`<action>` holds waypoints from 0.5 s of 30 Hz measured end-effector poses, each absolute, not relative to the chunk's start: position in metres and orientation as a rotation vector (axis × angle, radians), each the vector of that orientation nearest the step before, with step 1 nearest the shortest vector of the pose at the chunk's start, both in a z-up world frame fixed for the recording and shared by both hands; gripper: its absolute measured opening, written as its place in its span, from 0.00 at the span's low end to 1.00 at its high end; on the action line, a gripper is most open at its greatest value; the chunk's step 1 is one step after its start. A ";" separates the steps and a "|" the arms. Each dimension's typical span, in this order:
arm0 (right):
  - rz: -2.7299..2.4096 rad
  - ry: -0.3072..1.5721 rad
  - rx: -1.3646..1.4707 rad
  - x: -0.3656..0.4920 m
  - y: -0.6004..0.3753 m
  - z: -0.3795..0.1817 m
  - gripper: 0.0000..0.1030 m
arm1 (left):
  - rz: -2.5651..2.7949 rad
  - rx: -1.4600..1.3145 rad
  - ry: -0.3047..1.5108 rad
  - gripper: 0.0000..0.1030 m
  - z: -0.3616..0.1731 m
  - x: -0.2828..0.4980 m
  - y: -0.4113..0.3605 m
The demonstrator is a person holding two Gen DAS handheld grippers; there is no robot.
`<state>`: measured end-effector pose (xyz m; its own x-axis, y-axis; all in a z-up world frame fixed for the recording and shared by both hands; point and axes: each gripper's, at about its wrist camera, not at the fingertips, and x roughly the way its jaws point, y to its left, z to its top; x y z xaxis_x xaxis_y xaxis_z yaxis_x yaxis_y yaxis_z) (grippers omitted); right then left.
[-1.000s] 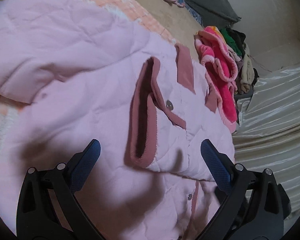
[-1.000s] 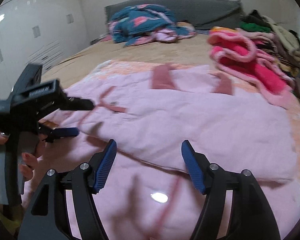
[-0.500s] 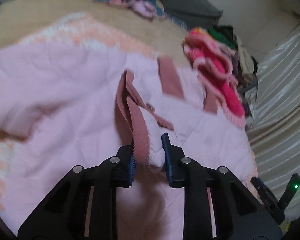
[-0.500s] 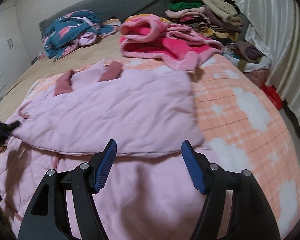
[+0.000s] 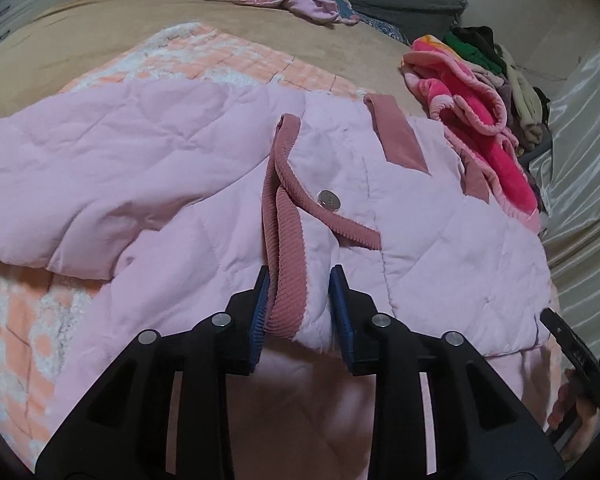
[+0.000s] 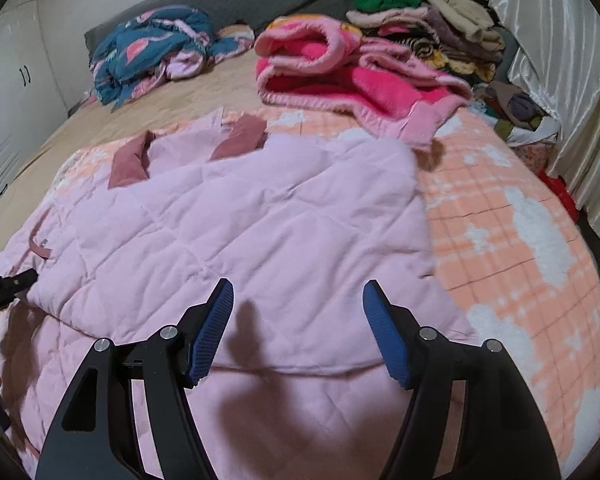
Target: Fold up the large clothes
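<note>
Each hand-held gripper is built from matte black plastic, with two angular arms in which long triangular openings are cut. On the left hand-held gripper [image 5: 298,312] four round silver screw heads are set along the arm tops, and the inner faces of the fingers [image 5: 260,320] are lined with blue ribbed pads. The right hand-held gripper [image 6: 298,332] is made the same way: black frame, four silver screw heads, and blue pads [image 6: 384,336] with a fine cross-hatched texture. At the picture edges bare fingers of the person's hands [image 5: 572,412] are seen around black handles; no sleeve is visible.
</note>
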<state>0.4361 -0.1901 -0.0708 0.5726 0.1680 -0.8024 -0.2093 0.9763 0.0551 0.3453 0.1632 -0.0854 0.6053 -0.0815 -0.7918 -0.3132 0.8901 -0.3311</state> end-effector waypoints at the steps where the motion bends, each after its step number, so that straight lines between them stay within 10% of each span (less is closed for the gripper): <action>1: 0.207 0.958 -0.058 0.440 -0.189 -0.077 0.67 | 0.141 -0.461 0.922 0.25 -0.085 0.345 0.162; 8: 0.162 0.999 -0.055 0.442 -0.188 -0.091 0.71 | 0.146 -0.454 0.929 0.35 -0.079 0.340 0.162; 15: 0.240 0.955 0.010 0.413 -0.185 -0.064 0.88 | 0.146 -0.457 0.917 0.70 -0.065 0.327 0.161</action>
<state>0.4126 -0.1851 -0.0636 0.5533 0.2072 -0.8068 -0.1983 0.9735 0.1139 0.3268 0.1613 -0.0654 0.6063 -0.0702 -0.7921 -0.3130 0.8946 -0.3188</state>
